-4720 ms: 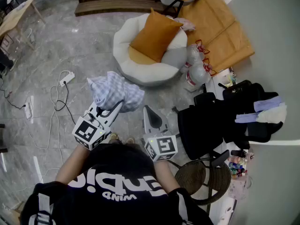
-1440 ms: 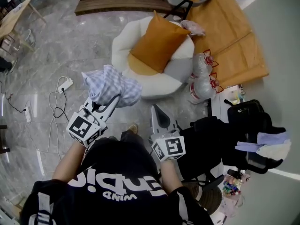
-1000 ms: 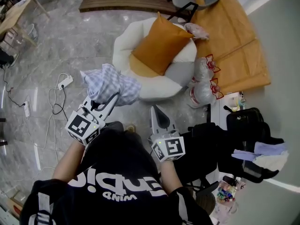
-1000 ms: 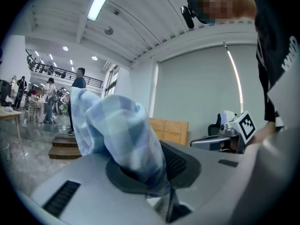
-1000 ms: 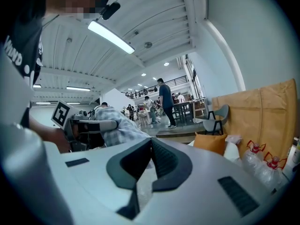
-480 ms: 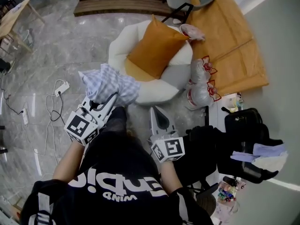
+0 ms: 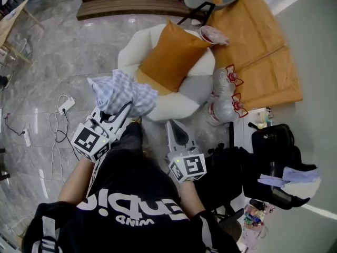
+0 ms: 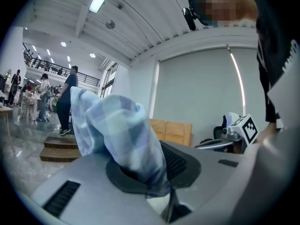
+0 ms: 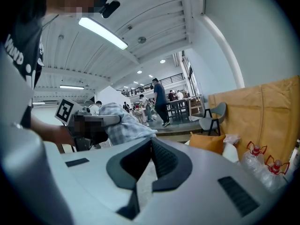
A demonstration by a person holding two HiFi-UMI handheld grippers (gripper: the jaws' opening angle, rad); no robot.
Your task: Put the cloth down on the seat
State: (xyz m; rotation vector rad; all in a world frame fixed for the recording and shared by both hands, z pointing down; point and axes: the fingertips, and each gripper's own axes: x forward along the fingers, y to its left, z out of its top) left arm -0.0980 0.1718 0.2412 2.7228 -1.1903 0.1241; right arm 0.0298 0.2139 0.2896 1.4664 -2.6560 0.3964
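Observation:
The blue-and-white checked cloth hangs bunched from my left gripper, which is shut on it. In the left gripper view the cloth rises out of the closed jaws of the left gripper. The seat is a round white pouf with an orange cushion on it. In the head view the cloth overlaps the pouf's near-left rim. My right gripper is shut and empty, pointing at the pouf's near edge. The right gripper view shows its pads meeting, with the cloth to the left and the cushion ahead.
Two plastic water bottles with red handles stand against the pouf's right side. A pink item lies at its far rim. A black chair piled with bags is on the right, a power strip with cables on the floor at left.
Both grippers have moved forward toward the pouf with the person. The cloth, held as before, now reaches over the pouf's near-left rim.

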